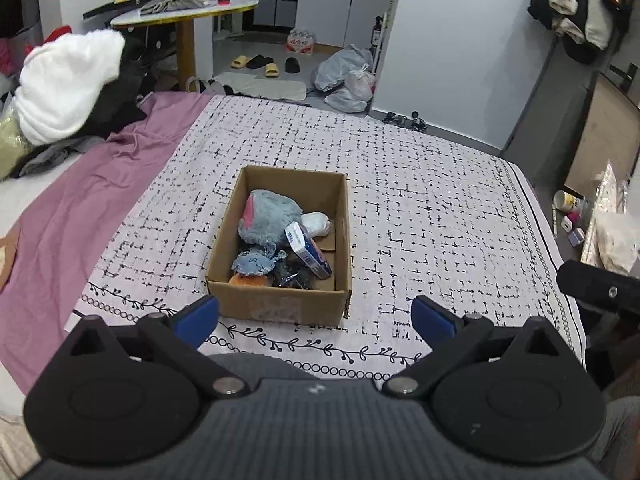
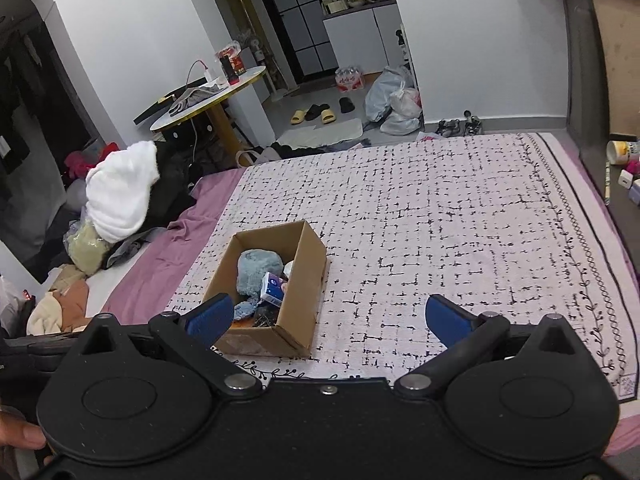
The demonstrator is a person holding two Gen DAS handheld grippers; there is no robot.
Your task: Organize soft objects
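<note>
Left gripper (image 1: 316, 316) hangs w/ blue fingers spread wide, nothing between them, just short of the cardboard box (image 1: 280, 304). Right gripper (image 2: 328, 316) likewise gapes empty, box (image 2: 280, 336) ahead to its left. Box sits on the patterned white blanket (image 1: 420, 208), approx mid-bed. Inside: grey-blue plush (image 1: 268, 216), small blue fabric toy (image 1: 254, 262), blue-white packet (image 1: 308, 248) leaning, white soft item (image 1: 318, 224), orange piece (image 1: 248, 280), dark tangle (image 1: 294, 274).
</note>
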